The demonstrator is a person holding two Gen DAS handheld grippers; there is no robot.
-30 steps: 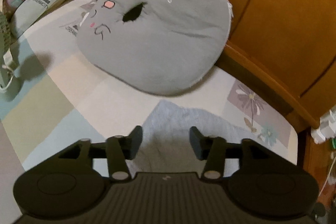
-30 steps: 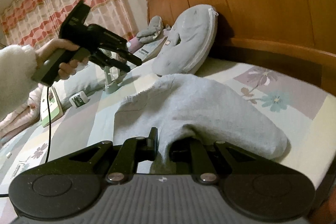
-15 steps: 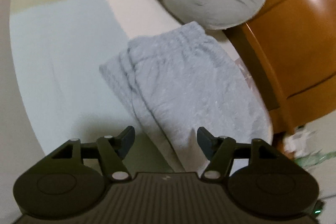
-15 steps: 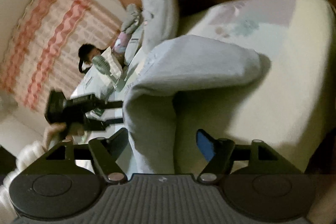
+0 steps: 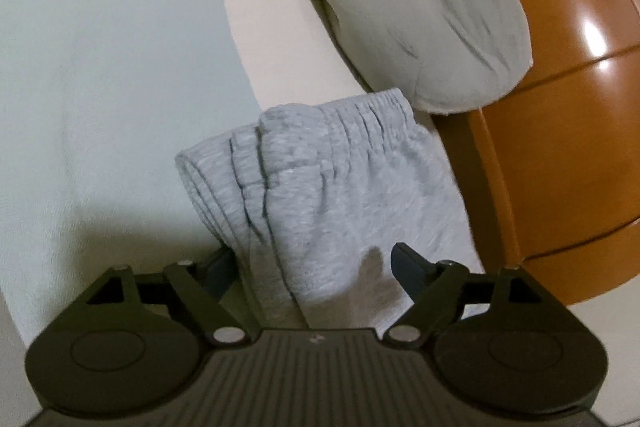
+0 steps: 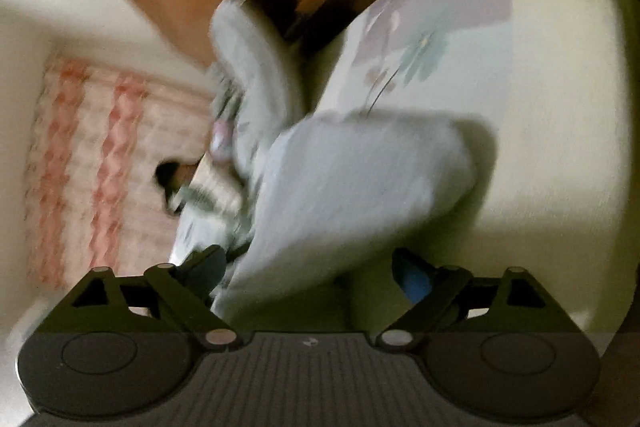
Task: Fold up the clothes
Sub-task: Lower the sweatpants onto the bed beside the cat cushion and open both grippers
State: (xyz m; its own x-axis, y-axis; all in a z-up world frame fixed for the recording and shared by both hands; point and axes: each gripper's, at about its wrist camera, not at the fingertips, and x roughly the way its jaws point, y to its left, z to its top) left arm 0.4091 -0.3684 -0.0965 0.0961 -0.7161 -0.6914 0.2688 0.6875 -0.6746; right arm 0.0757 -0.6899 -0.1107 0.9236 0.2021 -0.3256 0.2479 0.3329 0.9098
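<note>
A light grey pair of sweatpants (image 5: 332, 187) lies folded on the bed, its elastic waistband towards the cushion. My left gripper (image 5: 312, 263) is open, with the near end of the folded pants lying between its jaws. In the blurred, tilted right wrist view the same grey pants (image 6: 352, 187) lie on the sheet. My right gripper (image 6: 308, 267) is open, and the cloth reaches down between its jaws.
A grey cat-face cushion (image 5: 408, 3) leans on the wooden headboard (image 5: 560, 107) just beyond the pants. The patchwork sheet (image 5: 100, 87) spreads to the left. The right wrist view shows the sheet's flower print (image 6: 420, 55), pink-patterned curtains (image 6: 100, 155) and the bed's edge on the right.
My right gripper opened and let go of the pants, then rolled sideways. My left gripper dropped from facing the cushion to the folded pants, which now lie between its open jaws.
</note>
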